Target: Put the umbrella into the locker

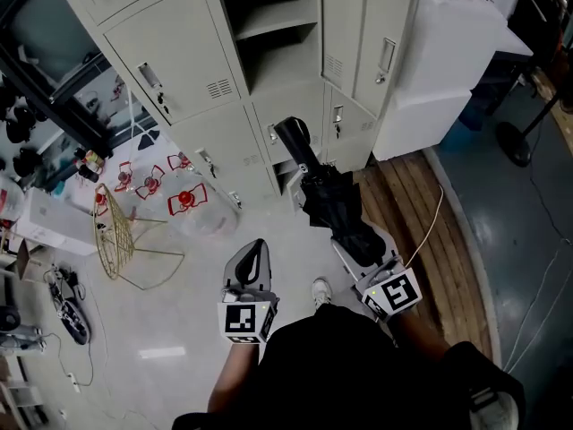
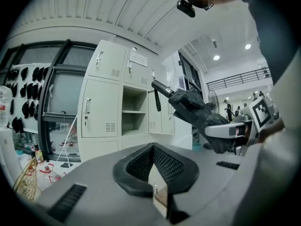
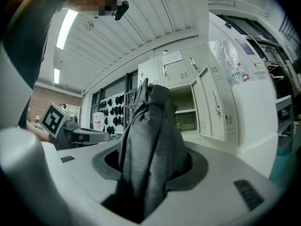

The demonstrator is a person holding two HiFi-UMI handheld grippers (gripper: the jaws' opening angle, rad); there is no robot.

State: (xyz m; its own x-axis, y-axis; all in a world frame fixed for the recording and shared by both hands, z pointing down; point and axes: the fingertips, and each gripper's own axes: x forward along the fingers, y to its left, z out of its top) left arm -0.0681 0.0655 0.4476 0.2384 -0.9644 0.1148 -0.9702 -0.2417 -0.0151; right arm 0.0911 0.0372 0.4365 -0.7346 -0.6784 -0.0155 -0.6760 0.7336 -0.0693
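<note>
Folded black fabric umbrella [image 1: 327, 191] facing the open grey metal locker [image 1: 269, 27]
Your right claw [image 1: 358, 245] grasps its canopy, handle ahead of the jaws, likely for handle-first entry; your left claw [image 1: 252, 256], alongside, is clenched empty

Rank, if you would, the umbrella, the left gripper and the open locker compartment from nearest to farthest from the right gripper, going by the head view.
1. umbrella: clamped in the tongs of the right gripper.
2. left gripper: alongside, to the left.
3. open locker compartment: ahead, beyond the umbrella's far end.
</note>
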